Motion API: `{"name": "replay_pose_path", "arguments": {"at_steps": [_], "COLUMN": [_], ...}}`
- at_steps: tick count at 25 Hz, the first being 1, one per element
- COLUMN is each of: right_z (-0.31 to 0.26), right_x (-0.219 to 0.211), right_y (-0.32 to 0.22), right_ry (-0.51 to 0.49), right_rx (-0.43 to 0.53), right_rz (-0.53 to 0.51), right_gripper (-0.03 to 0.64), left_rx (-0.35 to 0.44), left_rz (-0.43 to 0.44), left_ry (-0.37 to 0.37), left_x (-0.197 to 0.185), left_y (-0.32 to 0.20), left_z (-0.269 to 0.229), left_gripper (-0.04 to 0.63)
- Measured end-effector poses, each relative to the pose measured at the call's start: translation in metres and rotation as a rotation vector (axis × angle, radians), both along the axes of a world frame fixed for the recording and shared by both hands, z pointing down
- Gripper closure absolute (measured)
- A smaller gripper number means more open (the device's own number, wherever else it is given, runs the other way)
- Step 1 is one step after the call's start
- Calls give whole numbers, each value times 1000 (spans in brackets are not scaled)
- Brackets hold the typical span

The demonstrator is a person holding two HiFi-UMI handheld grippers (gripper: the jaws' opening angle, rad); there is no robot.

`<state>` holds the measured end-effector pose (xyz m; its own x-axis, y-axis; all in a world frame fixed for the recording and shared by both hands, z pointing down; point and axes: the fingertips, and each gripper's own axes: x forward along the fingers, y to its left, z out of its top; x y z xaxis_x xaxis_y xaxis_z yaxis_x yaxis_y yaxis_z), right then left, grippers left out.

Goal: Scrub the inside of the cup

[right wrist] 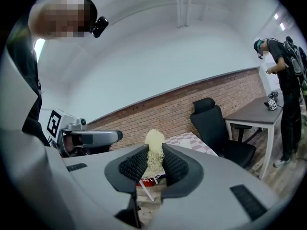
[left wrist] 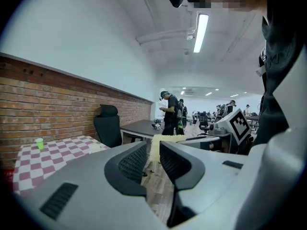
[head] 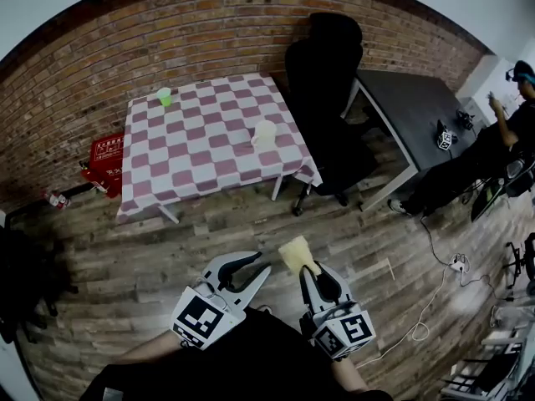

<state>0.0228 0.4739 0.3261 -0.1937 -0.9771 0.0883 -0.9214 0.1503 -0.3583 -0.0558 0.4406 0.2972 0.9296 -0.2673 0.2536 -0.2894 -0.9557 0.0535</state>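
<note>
A pale cup (head: 264, 133) stands near the right edge of the pink-and-white checkered table (head: 201, 153), far ahead of both grippers. A small green cup (head: 165, 97) sits at the table's back left. My right gripper (head: 310, 271) is shut on a yellow fibrous scrubber (head: 296, 253), which sticks up out of the jaws (right wrist: 154, 147). My left gripper (head: 256, 267) stands open beside it with nothing in it. In the left gripper view the scrubber (left wrist: 156, 145) shows beyond the gap, with the pale cup (left wrist: 94, 148) and green cup (left wrist: 39, 143) far off.
A black office chair (head: 326, 65) stands right of the table, next to a dark desk (head: 418, 107) where a person (head: 493, 149) sits. A red sign (head: 105, 162) lies on the wooden floor left of the table. Cables (head: 435, 299) trail at the right.
</note>
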Motion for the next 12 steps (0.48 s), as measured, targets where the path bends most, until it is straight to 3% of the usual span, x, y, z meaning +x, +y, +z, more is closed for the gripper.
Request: {"name": "replay_pose_path", "arguments": {"at_steps": [3, 12], "right_z": [11, 29], "right_x": [13, 49], "right_y": [-1, -51], "right_ry": [-53, -26], "right_rx": [-24, -99], "right_rz": [6, 36], "right_gripper": [525, 525], "left_rx": [-34, -53], "left_rz": [-13, -10], "left_ry": [-17, -14], "left_x": [7, 39], "left_y": [0, -57], "left_z": [11, 19], "left_gripper": [502, 503]}}
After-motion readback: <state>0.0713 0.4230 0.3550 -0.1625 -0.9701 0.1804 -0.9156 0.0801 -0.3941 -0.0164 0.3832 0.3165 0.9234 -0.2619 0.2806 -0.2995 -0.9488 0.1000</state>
